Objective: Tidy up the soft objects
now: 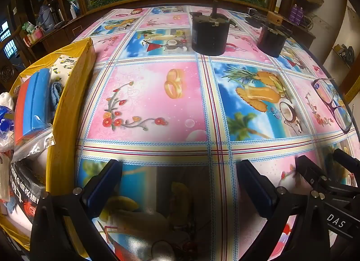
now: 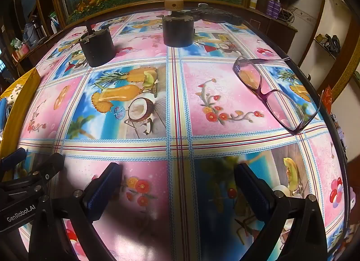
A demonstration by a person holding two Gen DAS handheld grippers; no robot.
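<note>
A yellow cardboard box (image 1: 69, 112) stands at the table's left edge. It holds soft things: a bagged red and blue sponge pack (image 1: 33, 103), a blue cloth (image 1: 56, 94), a lemon-print tissue pack (image 1: 65, 63) and a black packet (image 1: 24, 184). My left gripper (image 1: 180, 184) is open and empty, low over the patterned tablecloth, right of the box. My right gripper (image 2: 177, 184) is open and empty, beside the left one; it also shows in the left wrist view (image 1: 324, 177). The box edge shows in the right wrist view (image 2: 20, 94).
Two dark cylindrical motors (image 1: 210, 33) (image 1: 271, 38) stand at the far side of the table. Purple-framed glasses (image 2: 274, 94) lie near the right edge. A dark tool (image 2: 216, 15) lies at the far edge, before a wood-framed painting.
</note>
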